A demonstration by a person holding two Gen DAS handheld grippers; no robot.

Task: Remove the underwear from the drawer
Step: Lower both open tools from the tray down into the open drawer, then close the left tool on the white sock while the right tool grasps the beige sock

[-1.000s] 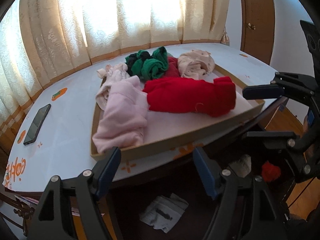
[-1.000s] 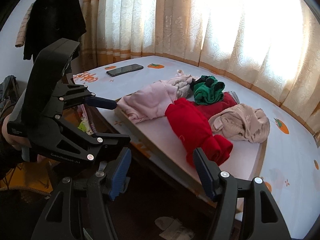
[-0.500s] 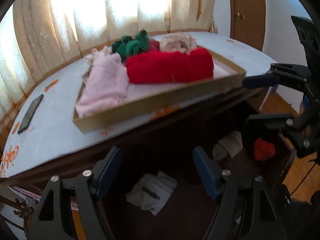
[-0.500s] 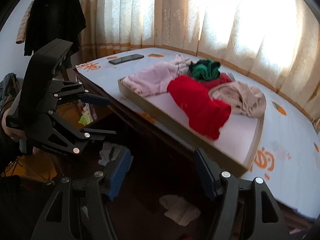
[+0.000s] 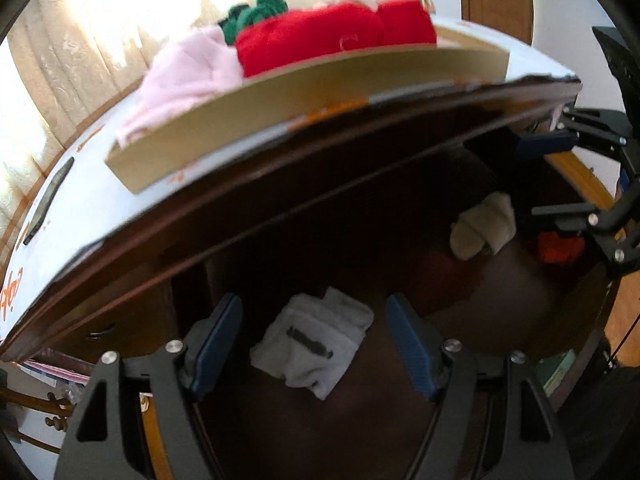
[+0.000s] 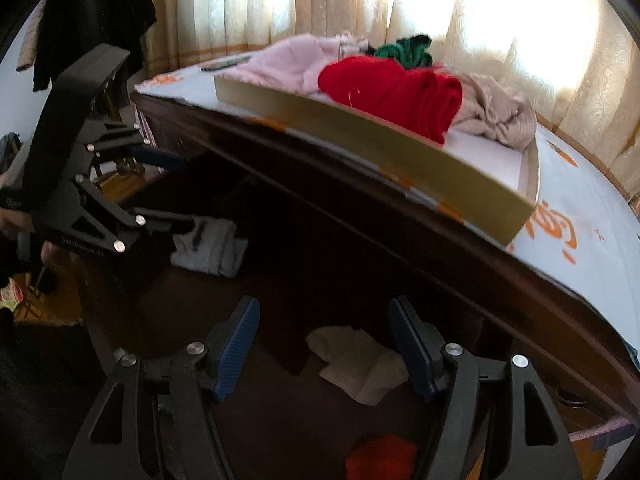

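Dark wooden drawer [image 5: 460, 280] open beneath the table; grey underwear [image 5: 312, 344] lies inside, framed by the left gripper [image 5: 314, 344], jaws apart, empty; right gripper [image 6: 324, 348] likewise over beige underwear [image 6: 356, 364]

Three underwear pieces in the drawer — grey [image 5: 310, 346], beige [image 5: 482, 226], red [image 5: 558, 246]

Folded grey underwear [image 5: 310, 346], a beige piece [image 5: 482, 230] and a red piece [image 5: 558, 248] lie apart in the dark open drawer [image 5: 460, 288]

The red garment [image 6: 380, 458] is cut off by the bottom edge.
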